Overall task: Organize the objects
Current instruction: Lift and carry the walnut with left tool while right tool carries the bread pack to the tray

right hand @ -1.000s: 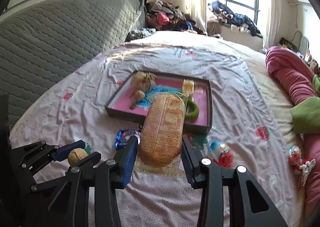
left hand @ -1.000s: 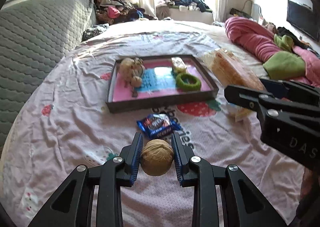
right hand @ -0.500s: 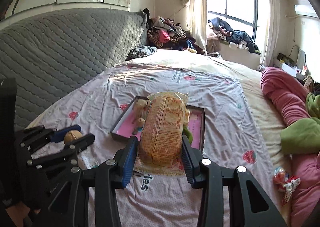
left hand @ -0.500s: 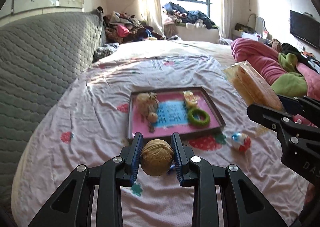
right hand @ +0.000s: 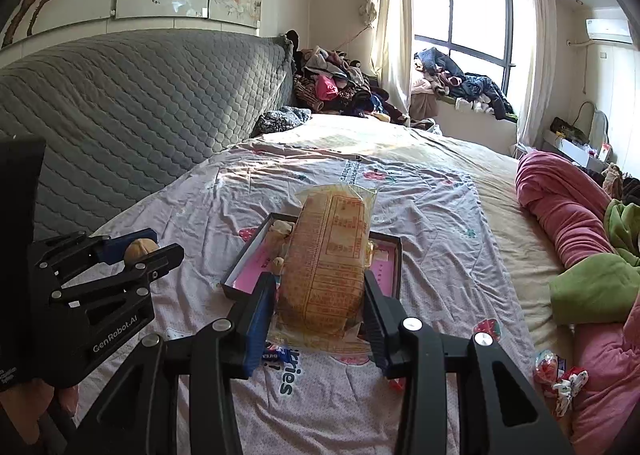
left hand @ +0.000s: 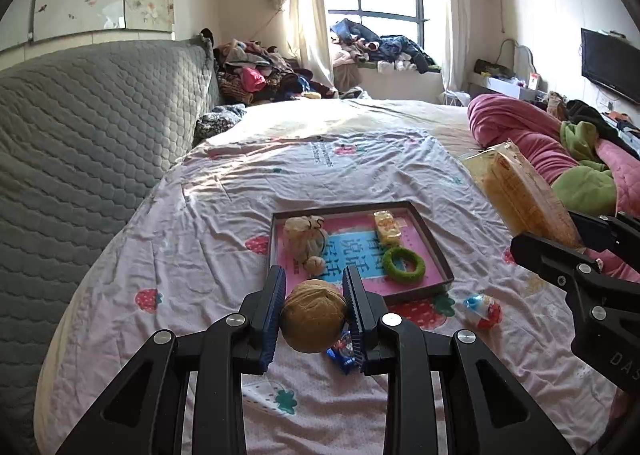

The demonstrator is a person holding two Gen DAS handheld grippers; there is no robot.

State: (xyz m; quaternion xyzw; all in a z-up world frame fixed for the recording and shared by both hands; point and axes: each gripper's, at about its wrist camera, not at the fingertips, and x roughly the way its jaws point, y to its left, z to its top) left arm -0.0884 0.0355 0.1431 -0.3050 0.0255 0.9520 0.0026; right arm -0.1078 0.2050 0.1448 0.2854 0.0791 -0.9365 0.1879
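My left gripper point(left hand: 314, 305) is shut on a brown walnut point(left hand: 313, 315), held above the pink bedsheet just short of a dark-framed tray point(left hand: 434, 243). The tray holds a small cloth pouch point(left hand: 304, 237), a yellow wrapped snack point(left hand: 386, 229) and a green ring point(left hand: 403, 264). My right gripper point(right hand: 320, 307) is shut on a yellow packaged bread loaf point(right hand: 328, 271), raised in front of the tray point(right hand: 394, 255), which it partly hides. In the right wrist view the left gripper point(right hand: 138, 251) with the walnut point(right hand: 138, 247) hangs at the left. The loaf point(left hand: 524, 199) shows at the left wrist view's right.
A blue snack wrapper point(left hand: 340, 351) lies under the left gripper. A red and blue egg-shaped toy point(left hand: 482, 309) rests right of the tray. A grey quilted headboard point(left hand: 88, 143) rises at the left. Pink and green bedding point(right hand: 580, 255) is piled at the right, with small wrapped toys point(right hand: 558, 373) beside it.
Both grippers have risen with the walnut and the loaf still held. The tray and the sheet now look lower and farther, and more of the room shows.
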